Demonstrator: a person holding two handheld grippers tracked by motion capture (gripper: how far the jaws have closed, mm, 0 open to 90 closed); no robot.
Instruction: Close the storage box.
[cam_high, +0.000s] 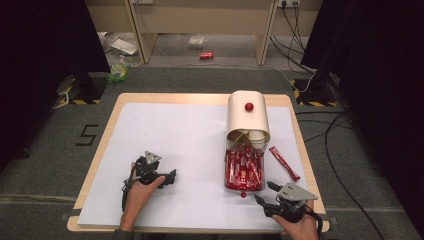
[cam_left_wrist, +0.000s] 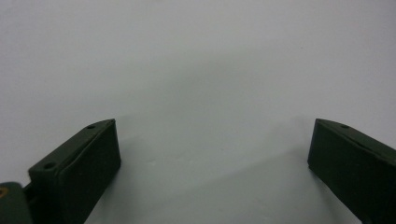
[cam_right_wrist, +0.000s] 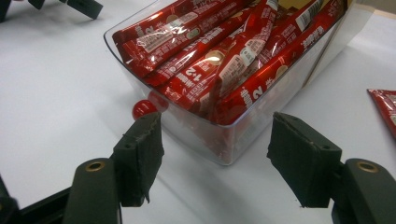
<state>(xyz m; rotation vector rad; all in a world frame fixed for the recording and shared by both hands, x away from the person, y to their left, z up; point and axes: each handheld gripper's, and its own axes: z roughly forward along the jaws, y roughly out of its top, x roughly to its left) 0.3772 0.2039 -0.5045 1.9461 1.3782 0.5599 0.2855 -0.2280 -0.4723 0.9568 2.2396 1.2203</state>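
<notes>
Right hand-held gripper (cam_right_wrist: 212, 158) open before clear box (cam_right_wrist: 224, 135), sachets' (cam_right_wrist: 219, 70) far ends hidden under cream lid (cam_high: 248, 117), left hand-held gripper (cam_left_wrist: 212, 158) open

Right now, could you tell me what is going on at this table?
A person holds a gripper in each hand over a white sheet. The right gripper is open, its jaws just short of the near corner of a clear drawer full of red sachets, pulled out of a cream box. The drawer's red knob sits beside one jaw. One sachet lies loose beside the drawer. The left gripper rests open, apart.
</notes>
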